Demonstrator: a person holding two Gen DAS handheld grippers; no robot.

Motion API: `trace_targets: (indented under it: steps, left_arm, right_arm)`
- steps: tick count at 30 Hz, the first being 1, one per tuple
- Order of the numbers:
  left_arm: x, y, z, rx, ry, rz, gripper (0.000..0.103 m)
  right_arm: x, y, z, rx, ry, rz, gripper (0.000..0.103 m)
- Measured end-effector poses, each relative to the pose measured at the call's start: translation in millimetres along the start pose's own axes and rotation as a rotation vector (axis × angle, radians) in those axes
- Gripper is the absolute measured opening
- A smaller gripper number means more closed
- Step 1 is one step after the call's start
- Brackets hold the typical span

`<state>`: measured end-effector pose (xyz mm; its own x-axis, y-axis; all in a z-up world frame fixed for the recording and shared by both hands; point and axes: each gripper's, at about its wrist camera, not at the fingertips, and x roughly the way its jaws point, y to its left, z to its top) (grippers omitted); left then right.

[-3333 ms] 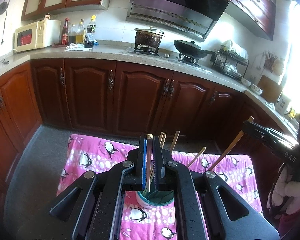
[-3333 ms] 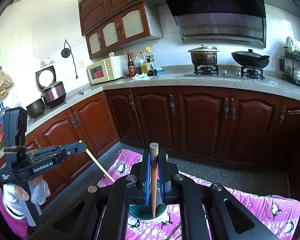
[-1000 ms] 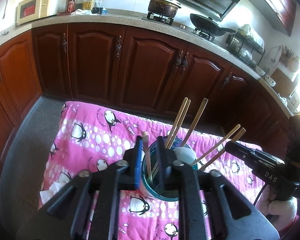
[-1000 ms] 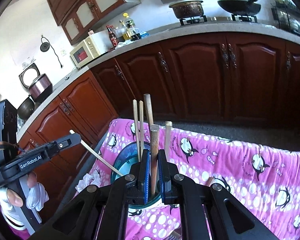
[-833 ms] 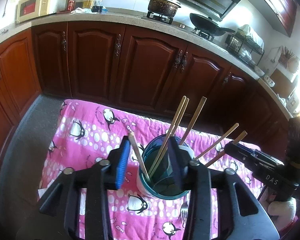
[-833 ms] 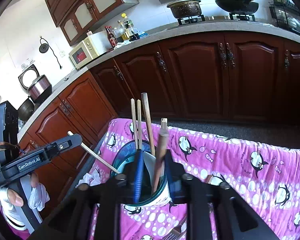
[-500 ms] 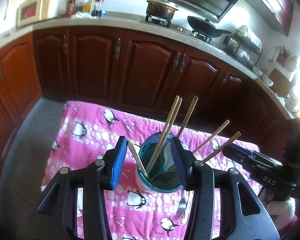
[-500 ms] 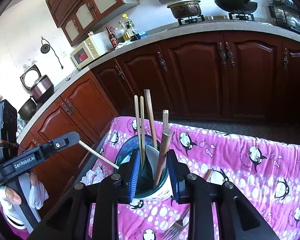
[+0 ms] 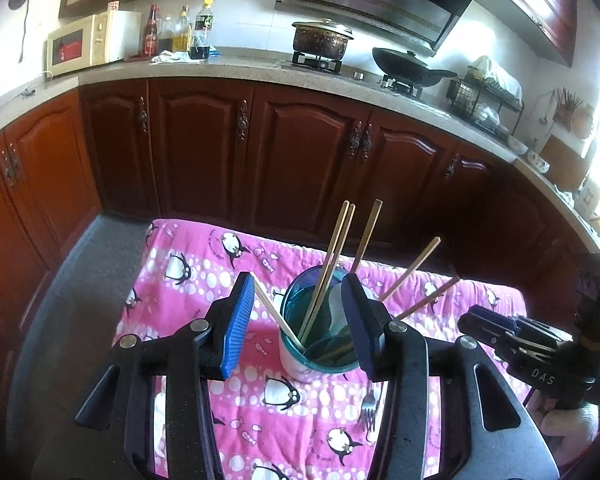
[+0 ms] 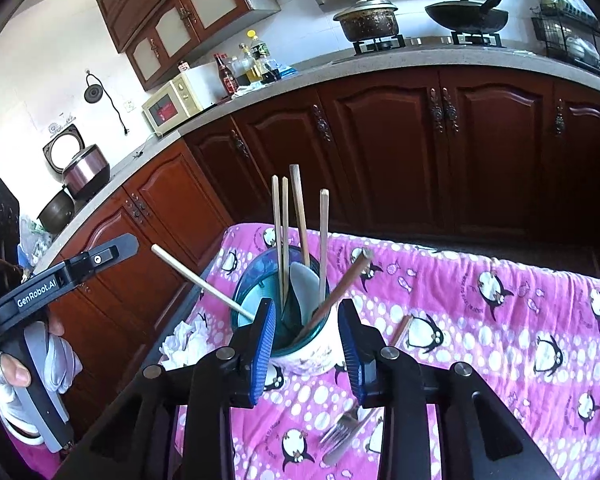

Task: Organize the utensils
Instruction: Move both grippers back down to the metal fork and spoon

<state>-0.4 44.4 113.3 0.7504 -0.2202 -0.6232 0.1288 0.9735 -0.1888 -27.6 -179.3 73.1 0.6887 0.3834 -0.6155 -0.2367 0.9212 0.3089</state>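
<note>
Round teal-rimmed cup (image 9: 314, 356) bristling wooden chopsticks (image 10: 277, 236) (penguin-print cloth (image 9: 188, 276)).

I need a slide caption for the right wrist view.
Open right gripper before a cup of chopsticks; fork on the cloth.

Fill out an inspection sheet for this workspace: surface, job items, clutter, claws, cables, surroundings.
Surface: pink penguin cloth covers the table.
Job's things: teal cup stands upright on the cloth and holds several chopsticks and a white spoon; a fork lies on the cloth beside the cup; one chopstick lies flat by the cup.
Clutter: crumpled tissue at the cloth's edge.
Claws: left claw open and empty, jaws either side of the cup; right claw open and empty, likewise.
Cables: a cord hangs on the wall above the counter.
Surroundings: wooden cabinets, microwave, pot and wok on the stove.
</note>
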Motion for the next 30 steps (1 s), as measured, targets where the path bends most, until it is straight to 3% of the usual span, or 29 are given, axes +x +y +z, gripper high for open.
trace_targets:
  steps: [8,14,22,30]
  left_arm:
    - [-16,-11,-16,0.024,-0.017,-0.008,0.045]
    - [-22,-22,-33,0.045,0.004,-0.047,0.045]
    - [2,-48,-80,0.103,0.097,-0.106,0.045]
    - [53,-60,-127,0.111,0.225,-0.134,0.045]
  right_arm:
    - [-21,-10,-22,0.005,-0.001,-0.019,0.033]
    - [-16,-35,-49,0.036,0.045,-0.049,0.034]
    - [31,-84,-91,0.132,0.14,-0.08,0.034]
    - [91,-110,-99,0.156,0.186,-0.068,0.03]
